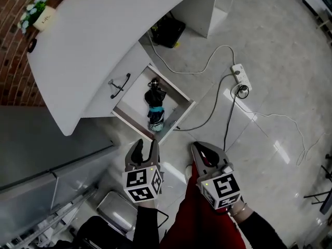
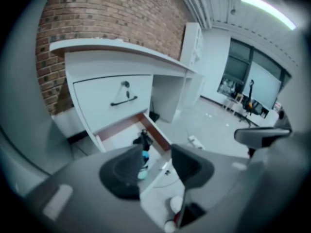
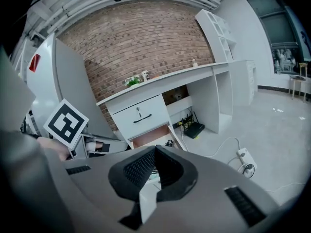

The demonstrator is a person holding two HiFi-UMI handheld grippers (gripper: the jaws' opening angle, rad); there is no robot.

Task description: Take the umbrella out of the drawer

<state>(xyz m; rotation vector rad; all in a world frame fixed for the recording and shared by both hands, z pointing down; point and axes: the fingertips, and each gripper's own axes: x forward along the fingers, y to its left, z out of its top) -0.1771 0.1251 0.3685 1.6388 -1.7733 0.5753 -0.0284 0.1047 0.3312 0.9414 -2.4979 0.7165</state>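
Lying folded in the open lower drawer [image 1: 183,98], the umbrella [image 1: 155,108] is black with a blue-green patch toward its near end. It rests on the drawer's white bottom, apart from both claws. The drawer stands pulled out from under the white counter [image 1: 104,30]. Right above it, the upper drawer [image 1: 106,90] is closed, its black handle [image 1: 119,85] facing out.

Both claws hover over the floor [image 1: 270,45] just in front of the drawer, side by side, pointing toward it and slanted down. The left claw [image 1: 146,148] stands partly wide, its pads apart with nothing pressed between them. In the left gripper view, the umbrella [image 2: 144,147] shows beyond the gap of the left claw [image 2: 156,152], untouched. The right claw [image 1: 203,153] is closed, its tips meeting with nothing in them, as the right gripper view shows [image 3: 154,149].

A brick wall [image 1: 10,45] runs behind the counter, and a small plant [image 1: 32,12] sits at the counter's back edge. A black box [image 1: 168,31] lies under the counter. A white power strip [image 1: 241,77] with trailing cables [image 1: 207,66] lies on the floor, well right of the drawer.
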